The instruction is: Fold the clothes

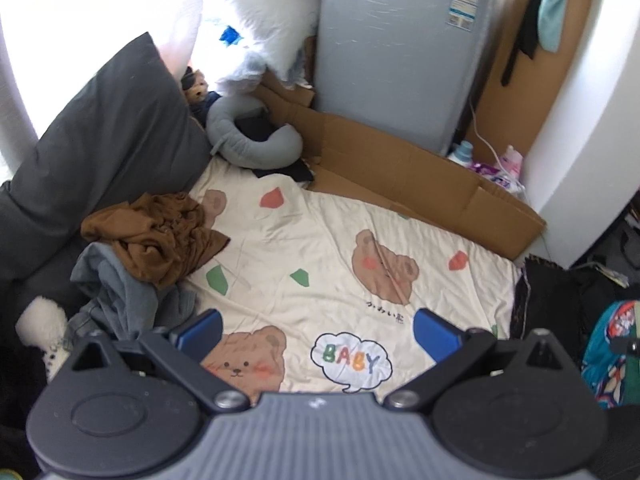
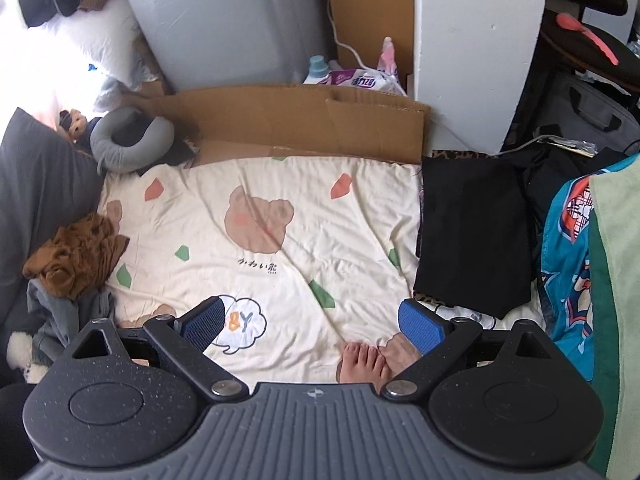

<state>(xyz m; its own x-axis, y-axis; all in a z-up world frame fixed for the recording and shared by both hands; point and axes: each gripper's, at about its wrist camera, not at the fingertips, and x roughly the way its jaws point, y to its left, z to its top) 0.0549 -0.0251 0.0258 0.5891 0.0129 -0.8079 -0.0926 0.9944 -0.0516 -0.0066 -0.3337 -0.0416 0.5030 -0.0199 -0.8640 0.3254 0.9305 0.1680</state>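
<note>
A crumpled brown garment (image 1: 156, 236) (image 2: 76, 258) lies on a grey-blue denim garment (image 1: 120, 292) (image 2: 60, 316) at the left edge of the cream bear-print blanket (image 1: 320, 264) (image 2: 260, 248). A folded black garment (image 2: 472, 236) (image 1: 548, 300) rests on the blanket's right side. My left gripper (image 1: 316, 334) hovers open above the blanket's near part, nothing between its blue pads. My right gripper (image 2: 312, 326) is open too, empty, above the blanket near a person's bare toes (image 2: 364, 360).
A dark grey pillow (image 1: 100, 152) leans at the left. A grey neck pillow (image 1: 252, 136), a small plush toy (image 2: 74, 120), flattened cardboard (image 1: 400, 168) and a grey appliance (image 1: 400, 48) stand at the back. A teal patterned cloth (image 2: 568, 260) lies far right beside a white pillar (image 2: 472, 48).
</note>
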